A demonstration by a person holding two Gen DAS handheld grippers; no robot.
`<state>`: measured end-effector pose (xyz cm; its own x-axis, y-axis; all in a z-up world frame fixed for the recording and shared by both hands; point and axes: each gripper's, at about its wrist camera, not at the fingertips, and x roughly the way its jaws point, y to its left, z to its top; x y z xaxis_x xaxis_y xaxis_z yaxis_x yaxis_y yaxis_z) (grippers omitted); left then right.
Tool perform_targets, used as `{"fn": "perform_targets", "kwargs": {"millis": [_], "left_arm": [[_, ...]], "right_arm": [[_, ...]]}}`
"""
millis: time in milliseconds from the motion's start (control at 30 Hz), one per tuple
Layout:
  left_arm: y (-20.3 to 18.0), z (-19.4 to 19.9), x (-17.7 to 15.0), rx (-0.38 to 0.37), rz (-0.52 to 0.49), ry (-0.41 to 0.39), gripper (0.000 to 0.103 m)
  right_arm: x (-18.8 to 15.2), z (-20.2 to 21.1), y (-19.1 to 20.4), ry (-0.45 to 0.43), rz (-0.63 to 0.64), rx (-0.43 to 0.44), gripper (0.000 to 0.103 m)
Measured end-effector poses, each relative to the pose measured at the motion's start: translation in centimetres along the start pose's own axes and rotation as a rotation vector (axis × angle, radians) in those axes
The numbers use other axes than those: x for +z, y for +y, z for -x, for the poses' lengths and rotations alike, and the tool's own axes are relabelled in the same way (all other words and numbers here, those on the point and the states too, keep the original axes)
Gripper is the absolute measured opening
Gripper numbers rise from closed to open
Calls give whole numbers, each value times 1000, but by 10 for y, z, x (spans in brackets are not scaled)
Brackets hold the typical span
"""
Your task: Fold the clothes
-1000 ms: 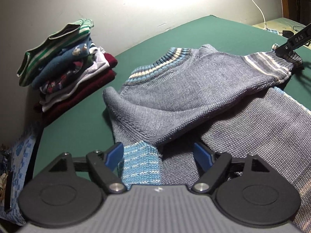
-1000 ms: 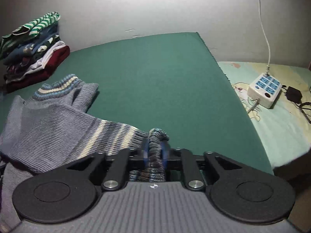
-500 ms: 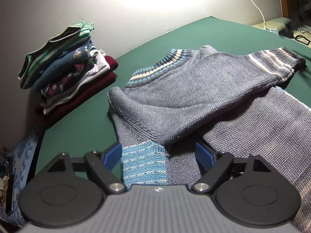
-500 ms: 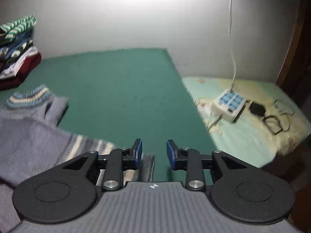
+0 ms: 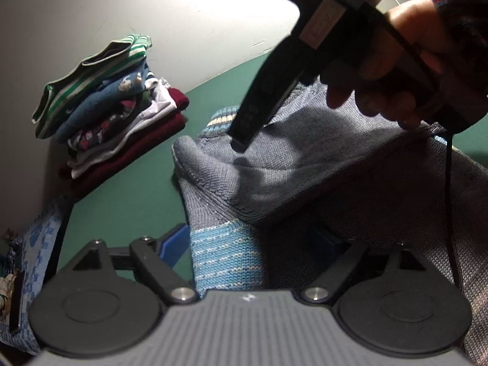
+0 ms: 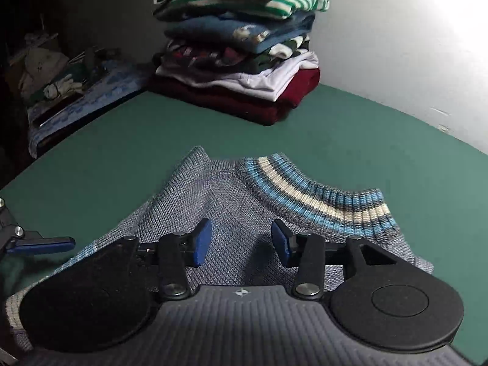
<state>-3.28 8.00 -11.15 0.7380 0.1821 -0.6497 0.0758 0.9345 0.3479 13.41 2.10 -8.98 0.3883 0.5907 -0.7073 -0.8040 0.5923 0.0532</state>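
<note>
A grey-blue knit sweater (image 5: 320,158) lies on the green surface (image 5: 137,201), one sleeve folded across its body. Its light-blue striped cuff (image 5: 225,256) lies between the fingers of my left gripper (image 5: 253,244), whose jaws are opening wide; the pads do not press on it. My right gripper (image 6: 241,244) hovers over the sweater (image 6: 231,201) just below the striped collar (image 6: 320,201). Its jaws are opening and hold nothing. In the left wrist view, the right gripper's fingertips (image 5: 241,143) point down at the shoulder, with a person's hand (image 5: 396,70) on the handle.
A stack of folded clothes (image 6: 241,48), green-striped on top and dark red at the bottom, stands against the wall beyond the sweater. A blue patterned cloth (image 6: 91,91) with clutter lies off the surface's left edge. One left gripper finger (image 6: 39,245) shows at the far left.
My right gripper let go of the sleeve's striped cuff, opened, and swung left across the sweater to the collar. It now fills the upper left wrist view. The left gripper stayed put.
</note>
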Motion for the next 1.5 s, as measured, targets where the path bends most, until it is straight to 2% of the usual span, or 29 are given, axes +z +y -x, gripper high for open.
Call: {"fn": "perform_targets", "kwargs": {"millis": [67,167,300,433,467,500,533,633,700,767,867,967,1100,1267,1367,1433,1500], "left_arm": [[3,-1,-1,-8,21,3,89],[4,-1,0,-11,25,8,90],[2,-2,2,-7,6,12,89],[5,-3,3,-25,21,21,89],[7,-2,3,-29,24,29,89],[8,0,4,-33,23,33,88],[8,6,3,-36,21,29,87],[9,33,-2,-61,29,6,87],[10,53,-9,-83,47,14,88],[8,69,-19,-81,50,44,88],[1,93,-38,-65,51,112,87],[-4,115,-56,-43,83,170,84],[-4,139,-78,12,169,223,84],[-6,163,-106,82,283,278,84],[-7,170,-119,84,363,302,79],[-6,174,-125,68,420,311,73],[-5,176,-130,60,480,311,71]], "right_arm": [[-3,2,2,7,40,8,7],[-7,14,4,-22,100,-17,6],[-10,15,-10,-30,29,-53,6],[-15,13,-15,-51,-9,-75,10],[-14,18,-15,-56,-19,-94,22],[-13,23,-14,-62,-29,-113,30],[-12,27,-13,-67,-39,-132,31],[-17,63,-15,-103,-154,14,30],[-26,78,-13,-77,-248,106,30],[-39,85,-4,-34,-307,159,30],[-55,84,16,47,-348,182,30],[-62,77,35,89,-384,205,30],[-61,65,47,131,-446,271,30],[-57,50,41,121,-527,220,34],[-56,43,31,113,-581,213,34],[-53,41,31,97,-575,206,34],[-51,41,32,78,-559,197,34]]}}
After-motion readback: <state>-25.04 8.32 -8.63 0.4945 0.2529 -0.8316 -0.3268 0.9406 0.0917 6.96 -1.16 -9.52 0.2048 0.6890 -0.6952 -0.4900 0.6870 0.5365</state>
